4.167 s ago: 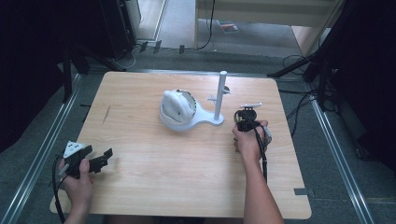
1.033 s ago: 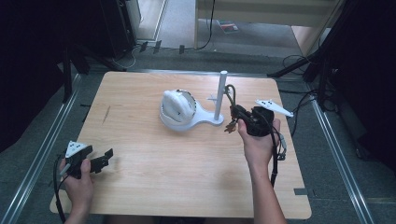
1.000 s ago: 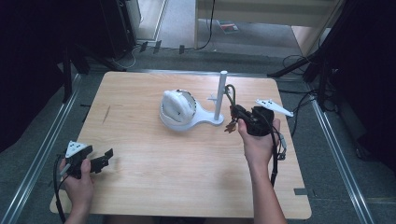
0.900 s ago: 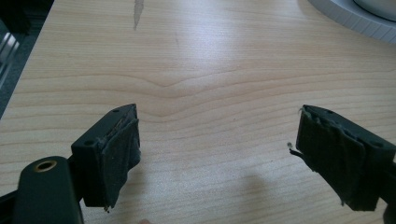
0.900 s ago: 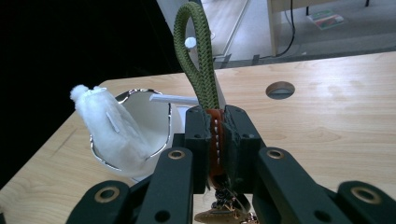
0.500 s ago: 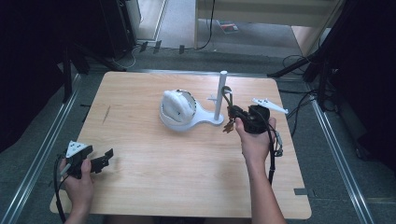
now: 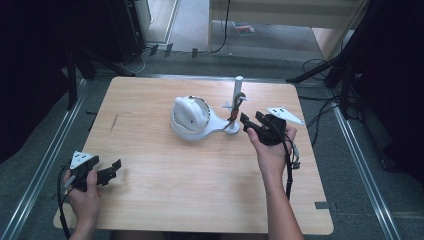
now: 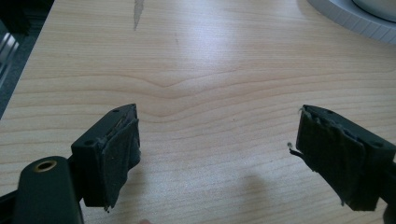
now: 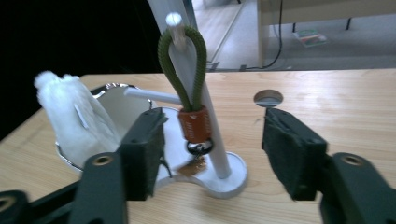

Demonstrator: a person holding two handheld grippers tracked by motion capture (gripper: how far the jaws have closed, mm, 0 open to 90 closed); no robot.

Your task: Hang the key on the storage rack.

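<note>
My right gripper (image 7: pixel 248 123) has just been opening, and its jaws now stand spread with nothing pinched. Straight ahead of it, between the lines of the two jaws but beyond their tips, hangs the keychain loop (image 9: pixel 183 65). It is an olive-green cord doubled into a narrow loop, gathered at the bottom in an orange-brown leather band (image 9: pixel 194 123), with a small dark metal ring (image 9: pixel 200 148) below that. The top of the loop sits over a short white peg (image 9: pixel 174 19) on the white post (image 7: pixel 238 95). The loop's long axis runs up and down along the post, closed bend up, ring end pointing down at the stand's white base (image 9: pixel 227 179). The cord lies against the post, leaning slightly with it.

To the left of the gripper, past the post, the stand carries a white, rounded fluffy thing (image 9: pixel 67 112) in its shiny dish (image 7: pixel 190 117).

My left gripper (image 7: pixel 107 172) rests at the near left corner of the table (image 7: pixel 150 150), well apart from all this. Its jaws are spread wide over bare wood.
</note>
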